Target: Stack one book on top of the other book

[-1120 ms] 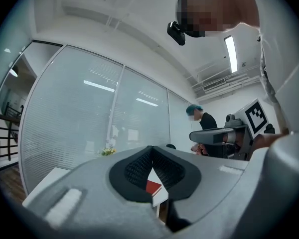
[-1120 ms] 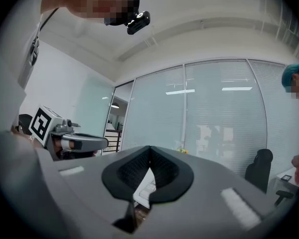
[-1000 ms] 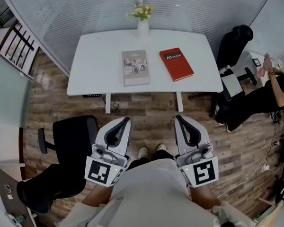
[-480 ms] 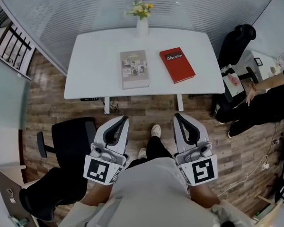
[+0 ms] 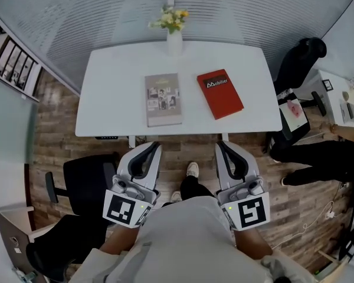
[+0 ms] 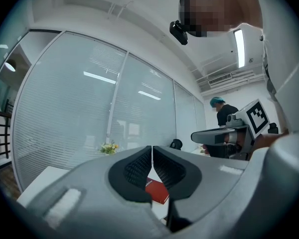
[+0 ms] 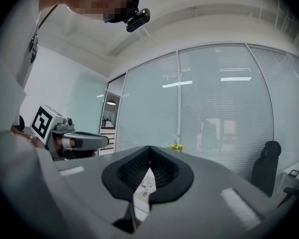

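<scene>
The left claw (image 5: 151, 145) and right claw (image 5: 220, 145) have moved forward, close to the table (image 5: 112, 99)'s front edge

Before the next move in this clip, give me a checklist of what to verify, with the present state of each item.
1. Grey book and red book lie flat on the table, apart: ok.
2. Both covers bare, nothing on them: ok.
3. Vase of flowers clear of the books, at the table's far edge: ok.
4. Left gripper open for a grasp: not ok, jaws shut, nothing between them.
5. Right gripper open for a grasp: not ok, jaws shut, nothing between them.
6. Grippers at the books: not ok, both show short of the table's near edge.
</scene>
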`<move>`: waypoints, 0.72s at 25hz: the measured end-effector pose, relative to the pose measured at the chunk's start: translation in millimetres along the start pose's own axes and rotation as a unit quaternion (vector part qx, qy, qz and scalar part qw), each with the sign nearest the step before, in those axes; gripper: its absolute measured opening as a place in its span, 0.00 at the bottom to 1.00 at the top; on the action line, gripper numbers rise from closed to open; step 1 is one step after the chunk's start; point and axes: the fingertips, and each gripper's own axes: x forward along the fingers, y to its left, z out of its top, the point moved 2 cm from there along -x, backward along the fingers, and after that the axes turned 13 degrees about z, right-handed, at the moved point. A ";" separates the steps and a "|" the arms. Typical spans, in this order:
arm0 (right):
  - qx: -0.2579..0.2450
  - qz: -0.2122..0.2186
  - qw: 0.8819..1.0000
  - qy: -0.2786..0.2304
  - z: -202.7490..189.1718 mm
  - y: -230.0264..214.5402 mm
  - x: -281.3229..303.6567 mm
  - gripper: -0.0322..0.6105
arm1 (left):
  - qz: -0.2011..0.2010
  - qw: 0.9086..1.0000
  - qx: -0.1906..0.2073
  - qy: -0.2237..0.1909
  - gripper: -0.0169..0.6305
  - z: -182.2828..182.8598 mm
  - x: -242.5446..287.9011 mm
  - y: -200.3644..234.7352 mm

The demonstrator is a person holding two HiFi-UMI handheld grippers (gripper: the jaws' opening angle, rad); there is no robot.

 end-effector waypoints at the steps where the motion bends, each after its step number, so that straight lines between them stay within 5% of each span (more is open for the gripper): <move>1: 0.002 0.002 1.000 0.000 -1.4 -9.0 4.7 0.06 | 0.001 1.000 0.000 0.001 0.05 -0.3 10.1 0.4; 18: 0.011 0.043 0.999 -0.003 -14.2 -131.5 57.1 0.07 | 0.035 0.999 0.008 0.017 0.05 -7.9 141.1 0.3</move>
